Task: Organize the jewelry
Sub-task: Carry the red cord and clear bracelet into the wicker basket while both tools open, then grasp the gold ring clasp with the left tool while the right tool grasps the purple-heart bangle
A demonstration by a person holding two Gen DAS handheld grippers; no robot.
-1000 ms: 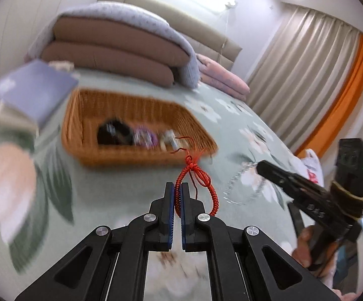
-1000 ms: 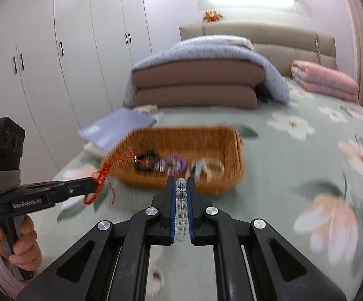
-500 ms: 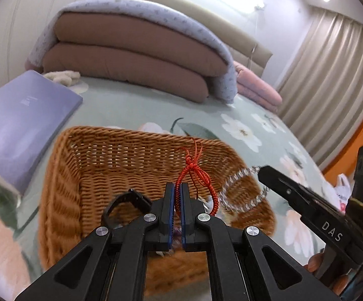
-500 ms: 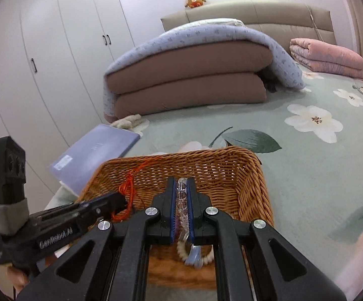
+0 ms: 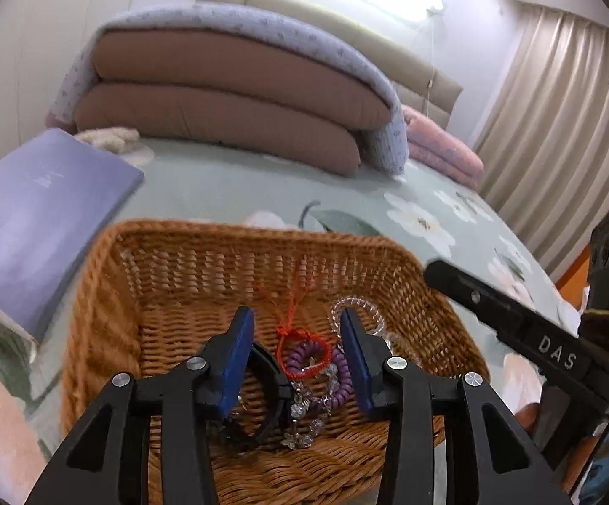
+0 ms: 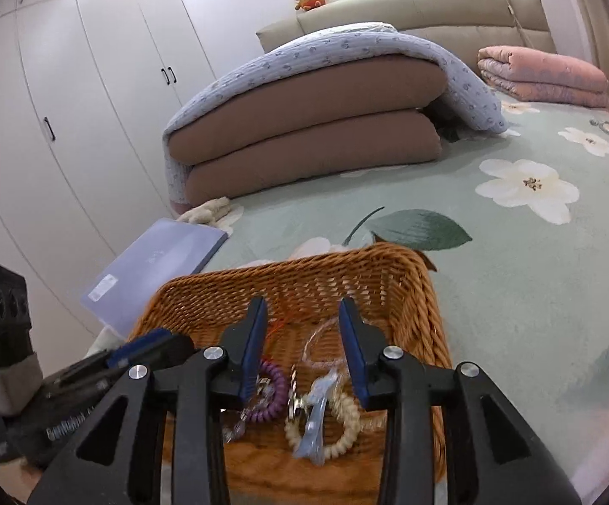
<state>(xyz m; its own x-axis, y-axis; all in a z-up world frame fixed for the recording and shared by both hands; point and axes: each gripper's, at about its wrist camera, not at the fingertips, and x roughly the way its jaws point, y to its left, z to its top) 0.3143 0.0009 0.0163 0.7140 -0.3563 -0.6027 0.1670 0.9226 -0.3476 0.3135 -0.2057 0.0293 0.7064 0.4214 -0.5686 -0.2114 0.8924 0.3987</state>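
- left gripper [image 5: 297,338] spread wide, holding nothing, over woven wicker basket [image 5: 106,294]
- braided red cord bracelet [image 5: 302,351] loose between its pads, atop coiled purple band [image 5: 338,374]
- right gripper [image 6: 303,343] likewise agape, clear bead bracelet [image 6: 319,347] below

black left claw [image 5: 297,351], blue pads [image 5: 237,347], silver screws; right claw [image 6: 303,347] alike, "das" lettering.

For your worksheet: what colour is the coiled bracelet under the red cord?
Purple, clearest in the left wrist view.
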